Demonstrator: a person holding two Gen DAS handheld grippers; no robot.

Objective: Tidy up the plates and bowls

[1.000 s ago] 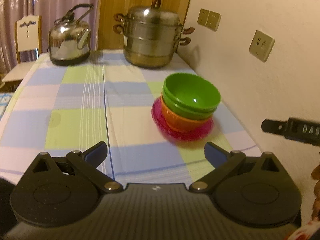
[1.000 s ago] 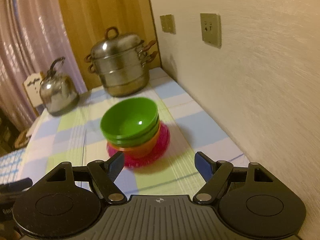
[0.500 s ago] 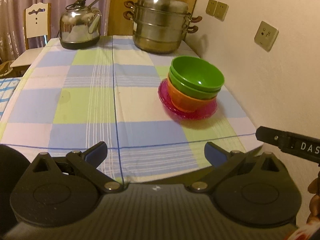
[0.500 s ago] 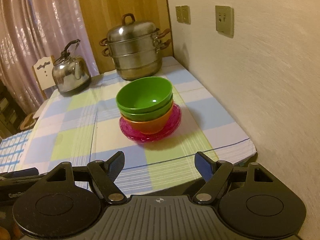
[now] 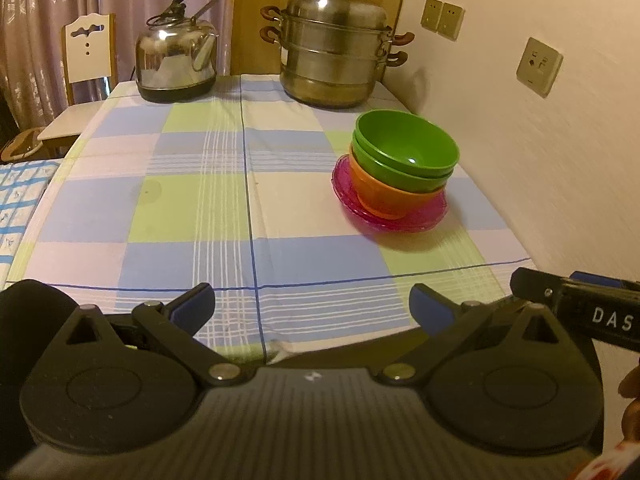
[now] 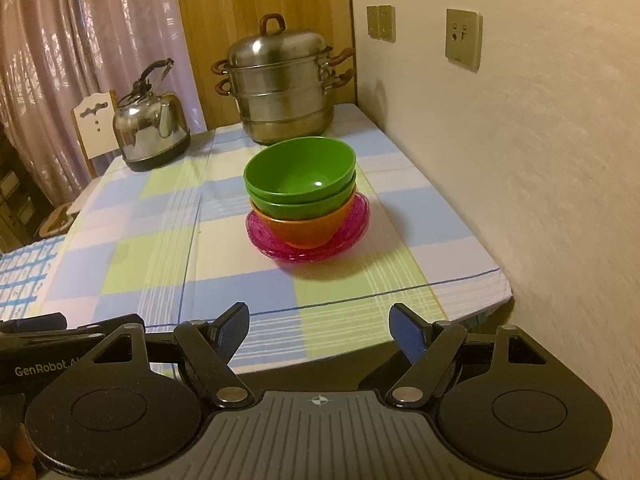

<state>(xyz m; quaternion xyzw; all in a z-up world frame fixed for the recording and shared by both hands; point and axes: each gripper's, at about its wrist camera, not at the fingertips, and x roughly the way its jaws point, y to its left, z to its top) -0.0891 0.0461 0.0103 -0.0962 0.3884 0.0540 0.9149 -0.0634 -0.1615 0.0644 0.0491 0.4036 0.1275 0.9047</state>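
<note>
White lettering reads "DAS" on the right gripper [image 6: 319,330] seen from the left view and "GenRobot.A" on the left gripper [image 5: 311,309] seen from the right view. Both have drawn back from the stack since a second ago, fingers spread wide and empty. Two green bowls [image 6: 300,178] nest in an orange bowl [image 6: 302,230] on a pink plate [image 6: 352,232], near the wall on the checked tablecloth [image 5: 180,216].

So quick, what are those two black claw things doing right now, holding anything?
Left gripper: open, holding nothing.
Right gripper: open, holding nothing; the stacked green and orange plastic bowls sit apart from it on the table.
</note>
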